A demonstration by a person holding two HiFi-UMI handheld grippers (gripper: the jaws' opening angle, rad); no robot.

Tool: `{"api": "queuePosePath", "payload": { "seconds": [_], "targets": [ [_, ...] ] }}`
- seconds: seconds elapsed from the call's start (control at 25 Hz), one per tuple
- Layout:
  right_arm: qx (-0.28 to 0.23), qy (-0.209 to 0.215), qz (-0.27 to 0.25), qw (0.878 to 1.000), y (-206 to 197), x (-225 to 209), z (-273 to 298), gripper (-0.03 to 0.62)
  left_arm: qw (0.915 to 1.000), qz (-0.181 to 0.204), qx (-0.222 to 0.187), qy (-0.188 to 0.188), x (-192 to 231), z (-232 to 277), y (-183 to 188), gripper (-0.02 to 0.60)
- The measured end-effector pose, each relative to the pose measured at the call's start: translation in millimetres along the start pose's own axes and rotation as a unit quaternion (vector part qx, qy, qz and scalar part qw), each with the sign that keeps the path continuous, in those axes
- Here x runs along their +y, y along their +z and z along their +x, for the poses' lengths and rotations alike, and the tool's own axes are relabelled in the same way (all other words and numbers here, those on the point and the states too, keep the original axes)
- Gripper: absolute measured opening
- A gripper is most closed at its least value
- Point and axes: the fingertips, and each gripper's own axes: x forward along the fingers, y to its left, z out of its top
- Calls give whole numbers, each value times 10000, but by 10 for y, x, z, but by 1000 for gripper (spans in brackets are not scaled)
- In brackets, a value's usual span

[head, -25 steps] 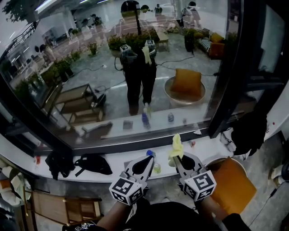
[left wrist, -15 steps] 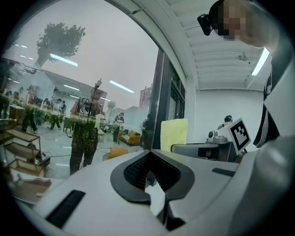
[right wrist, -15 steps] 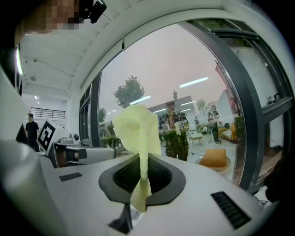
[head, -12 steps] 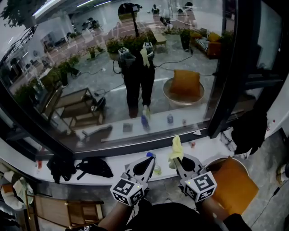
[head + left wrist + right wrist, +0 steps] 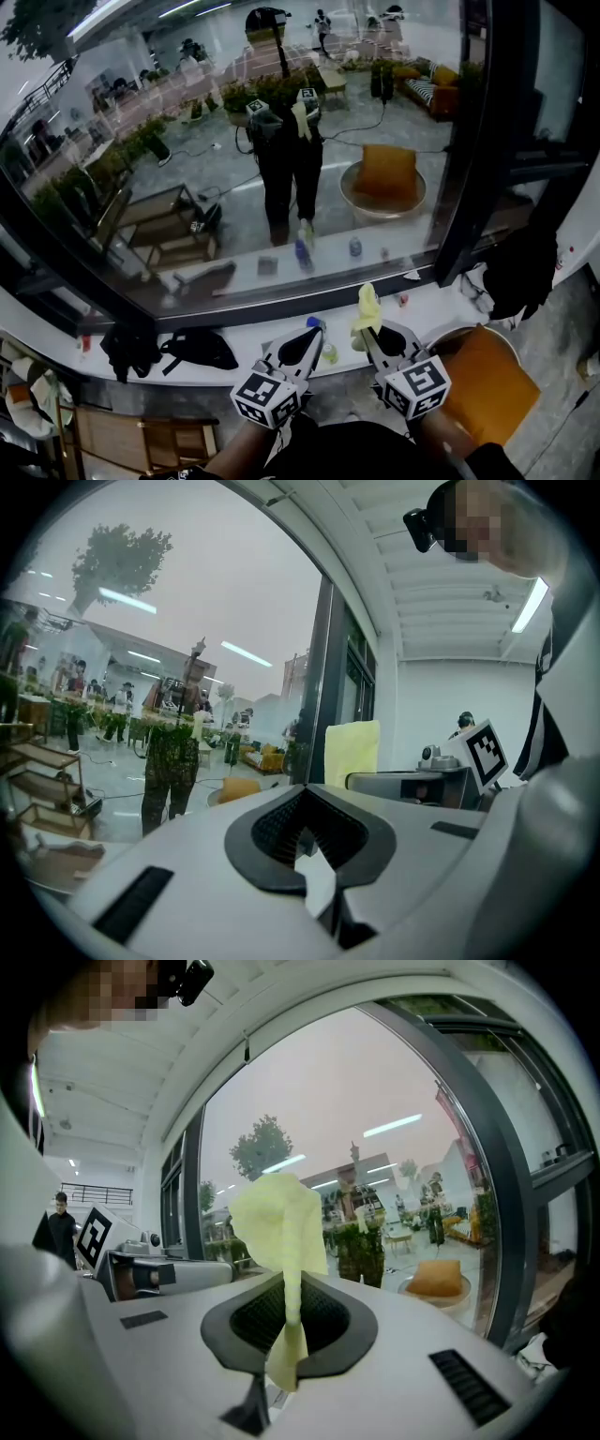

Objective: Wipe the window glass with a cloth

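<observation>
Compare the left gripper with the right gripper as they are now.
The right gripper is clamped on a yellow cloth that stands up from its jaws; the left gripper is shut on nothing. In the head view the left gripper leans rightward, the right gripper leftward. Both point toward the window glass.

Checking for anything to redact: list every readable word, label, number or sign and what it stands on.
No readable text anywhere.
Left hand-held gripper, left marker cube: square pattern only, no letters.
Right hand-held gripper, right marker cube: the same.
Yellow cloth: no print.
Bottle on the sill: any print too small to read.
</observation>
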Motion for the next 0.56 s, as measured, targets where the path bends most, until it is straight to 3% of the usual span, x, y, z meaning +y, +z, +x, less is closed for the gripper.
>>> {"api": "queuePosePath", "payload": {
  "seconds": [0.56],
  "targets": [
    [18, -29, 26, 10000, -6, -8, -11, 38, 10000, 27, 31, -65, -32, -8, -3, -2]
  ]
}}
